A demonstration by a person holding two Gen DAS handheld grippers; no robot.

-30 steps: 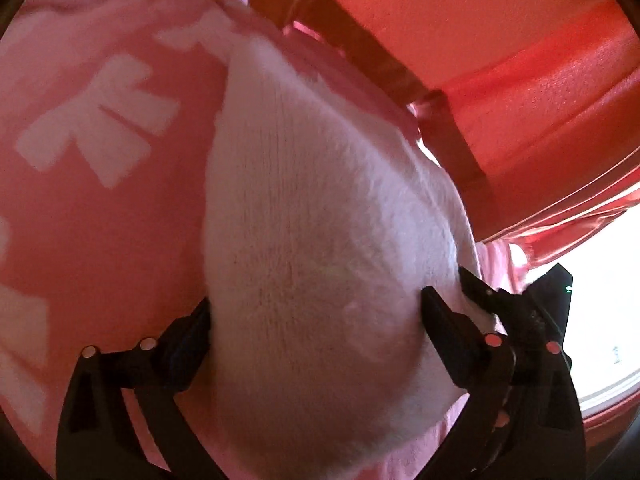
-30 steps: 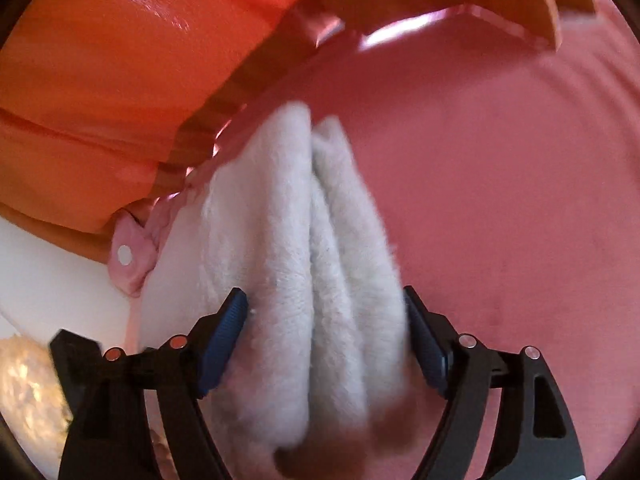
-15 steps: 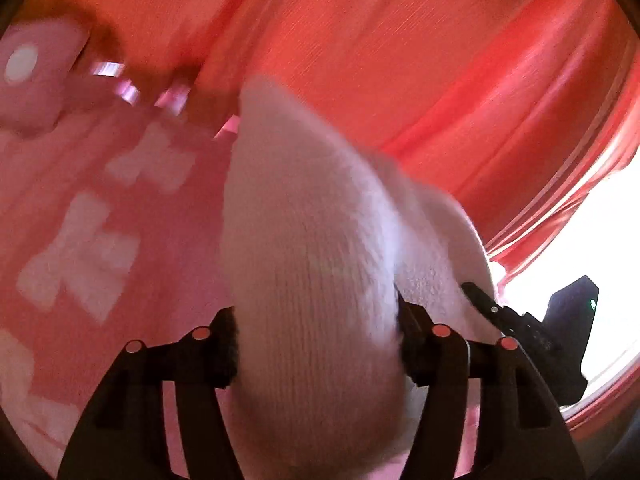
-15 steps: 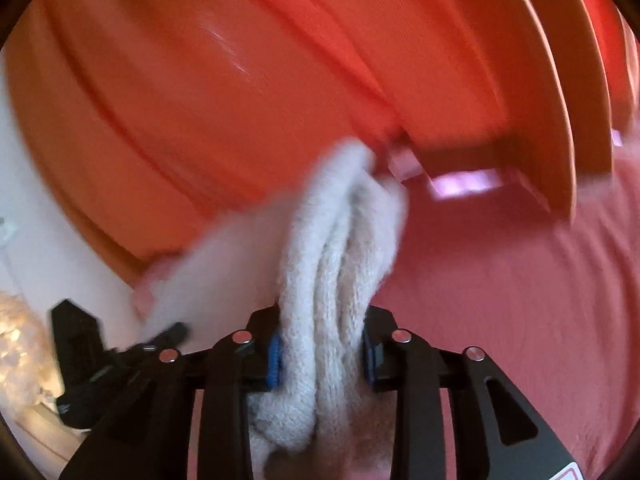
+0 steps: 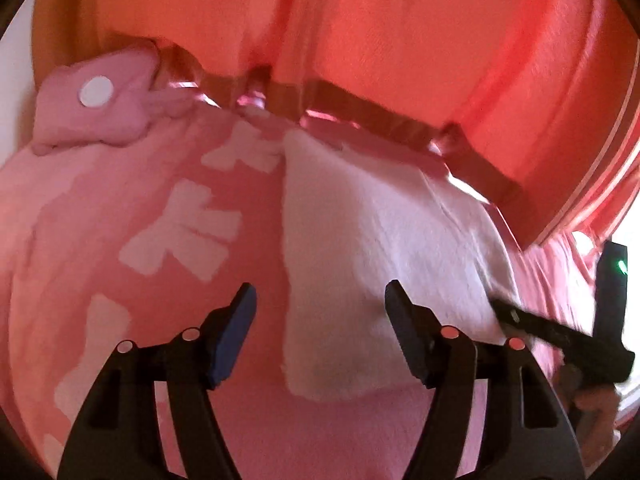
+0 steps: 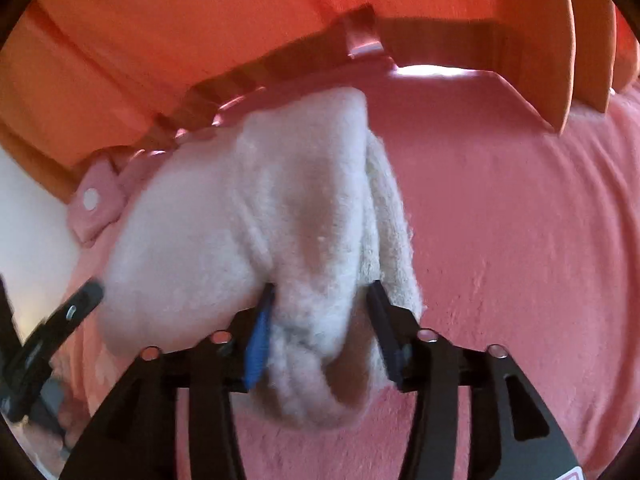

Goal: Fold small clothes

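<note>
A white knitted garment lies on the pink bedcover. My left gripper hovers over the garment's left edge. Its jaws are opening and the pads press on nothing: one finger is over the cover, the other over the garment. In the right wrist view the same garment is bunched into thick folds. My right gripper has a fold wedged between its pads. Its jaws are opening, and the knit still touches both pads. The right gripper's finger shows at the garment's right edge.
A pink tab with a white snap button lies at the cover's far left corner. A shiny rail runs along the bed's far edge below orange-red drapery. The left gripper's finger reaches in beside the garment.
My left gripper closed on the garment, then let go, and the garment now lies flatter. My right gripper closed on the bunched folds and has eased slightly. Both views pulled back and rolled.
</note>
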